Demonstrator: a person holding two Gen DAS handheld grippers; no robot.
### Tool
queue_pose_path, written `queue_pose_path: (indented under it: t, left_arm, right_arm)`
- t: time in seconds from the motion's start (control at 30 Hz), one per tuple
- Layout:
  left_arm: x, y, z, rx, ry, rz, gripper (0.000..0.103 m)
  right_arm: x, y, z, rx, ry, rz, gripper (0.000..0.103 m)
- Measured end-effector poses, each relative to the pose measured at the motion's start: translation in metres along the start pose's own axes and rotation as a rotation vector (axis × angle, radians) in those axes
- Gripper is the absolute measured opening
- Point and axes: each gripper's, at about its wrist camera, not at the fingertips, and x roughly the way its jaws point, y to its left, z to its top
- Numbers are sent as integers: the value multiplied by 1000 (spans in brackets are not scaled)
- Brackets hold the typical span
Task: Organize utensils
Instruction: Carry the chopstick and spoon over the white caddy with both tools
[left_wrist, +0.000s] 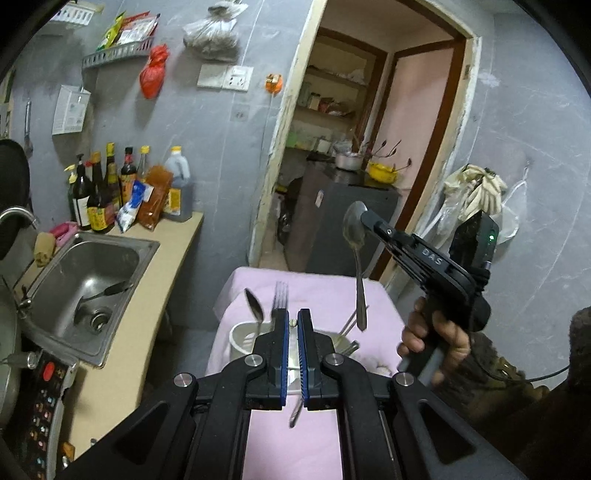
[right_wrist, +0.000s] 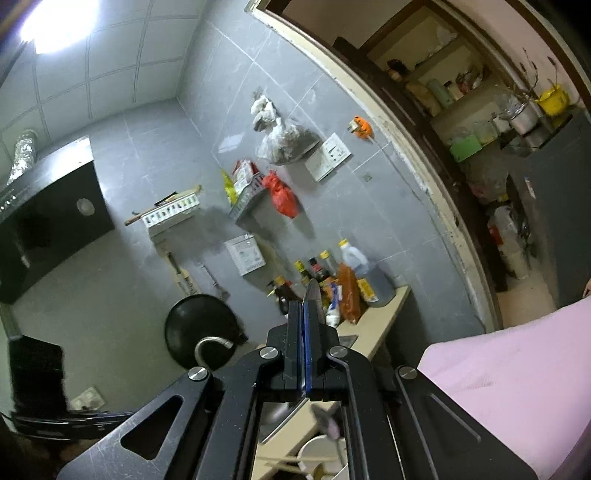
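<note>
Meanwhile, the right gripper (left_wrist: 364, 218) is lifting a spoon (left_wrist: 355, 251), clamped by its bowl, above a white holder (left_wrist: 242, 338).

The spoon's handle is hanging straight down below these tongs, over the pink-covered table (left_wrist: 332, 291). The left gripper (left_wrist: 294, 325), fingers slightly apart and holding nothing, is hovering just before the holder, where a fork (left_wrist: 279, 297) and another spoon (left_wrist: 255, 308) are standing. Judging from this, the person is best lowering the handle slowly and releasing only once its tip is inside the rim.

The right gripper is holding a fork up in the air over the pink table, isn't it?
Not a fork. In the left wrist view the right gripper pinches a spoon by its bowl, handle hanging down above the pink table. The fork stands in the white holder.
</note>
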Motion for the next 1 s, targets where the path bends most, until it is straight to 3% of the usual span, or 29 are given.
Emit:
queue_pose_path:
  t: [0.4,0.7,1.0]
  left_arm:
    - [12,21,3,14,64,51,5]
    - [48,23,1,-20,105,73,5]
    - [77,12,-8,-9,83,40,5]
  right_arm:
    - [25,-24,-35,60,-36,-46,2]
    - [24,-35,-52,56,-98,-121,2]
    - [19,-32,-69,11,-53,-156,2]
